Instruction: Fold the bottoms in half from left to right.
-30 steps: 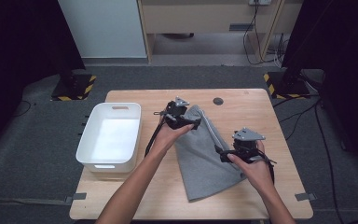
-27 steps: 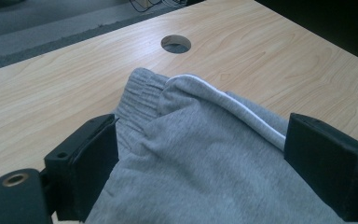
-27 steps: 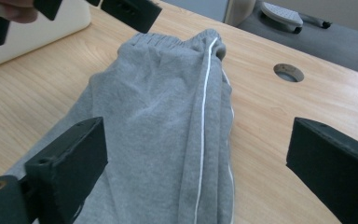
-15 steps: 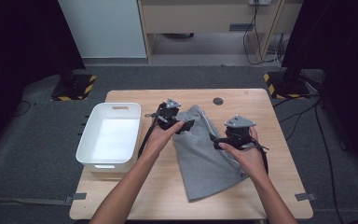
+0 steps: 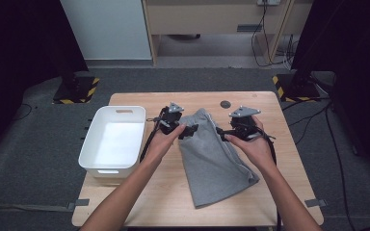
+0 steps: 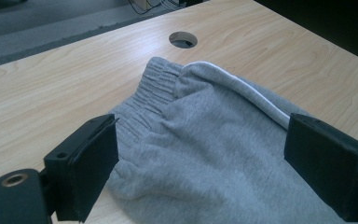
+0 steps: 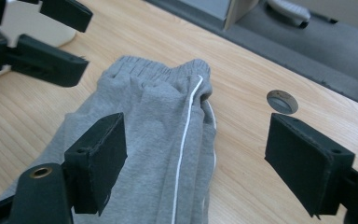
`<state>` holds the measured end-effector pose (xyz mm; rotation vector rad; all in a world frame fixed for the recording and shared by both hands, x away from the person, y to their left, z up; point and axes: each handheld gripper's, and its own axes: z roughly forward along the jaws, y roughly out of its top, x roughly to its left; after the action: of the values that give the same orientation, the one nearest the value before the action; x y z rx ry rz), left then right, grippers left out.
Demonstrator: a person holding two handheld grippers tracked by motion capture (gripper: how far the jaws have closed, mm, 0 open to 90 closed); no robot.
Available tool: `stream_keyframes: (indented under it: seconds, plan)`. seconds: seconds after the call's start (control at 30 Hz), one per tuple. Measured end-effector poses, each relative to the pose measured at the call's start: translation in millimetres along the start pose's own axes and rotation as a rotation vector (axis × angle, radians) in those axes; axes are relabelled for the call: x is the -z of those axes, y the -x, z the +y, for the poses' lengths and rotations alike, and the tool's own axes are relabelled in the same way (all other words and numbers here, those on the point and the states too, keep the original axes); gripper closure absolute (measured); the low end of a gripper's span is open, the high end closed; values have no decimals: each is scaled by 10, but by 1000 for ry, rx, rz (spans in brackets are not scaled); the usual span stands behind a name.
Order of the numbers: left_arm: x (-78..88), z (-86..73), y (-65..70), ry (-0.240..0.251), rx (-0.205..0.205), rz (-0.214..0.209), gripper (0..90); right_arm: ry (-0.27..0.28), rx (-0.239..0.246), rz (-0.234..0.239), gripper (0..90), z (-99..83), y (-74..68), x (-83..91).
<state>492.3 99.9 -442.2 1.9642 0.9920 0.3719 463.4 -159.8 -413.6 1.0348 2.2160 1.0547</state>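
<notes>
Grey shorts (image 5: 214,163) with a white side stripe lie folded on the wooden table (image 5: 173,204), waistband toward the far edge. My left gripper (image 5: 189,130) is at the left side of the waistband, open, its jaws straddling the bunched fabric (image 6: 205,140). My right gripper (image 5: 223,134) is at the waistband's right side, also open, with the striped edge (image 7: 186,135) between its jaws. The left gripper's jaws (image 7: 42,39) show at the upper left of the right gripper view.
A white plastic bin (image 5: 113,139) stands on the table's left part. A round cable hole (image 5: 225,103) lies just beyond the shorts, also seen in the gripper views (image 6: 183,39) (image 7: 282,101). Bare wood lies right of the shorts and near the front edge.
My right gripper has moved from the shorts' lower right edge up to the waistband. My left gripper has shifted slightly left beside the waistband.
</notes>
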Motion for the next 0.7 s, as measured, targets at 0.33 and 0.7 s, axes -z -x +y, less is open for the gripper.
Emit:
stream_keyframes:
  seconds: [0.33, 0.7]
  plan:
    - [105, -5, -66, 20, 34, 12, 106, -10, 17, 0, 211, 246, 161, -207]
    - [34, -64, -108, 13, 52, 11, 113, 24, 22, -40, 215, 497, 236, -403]
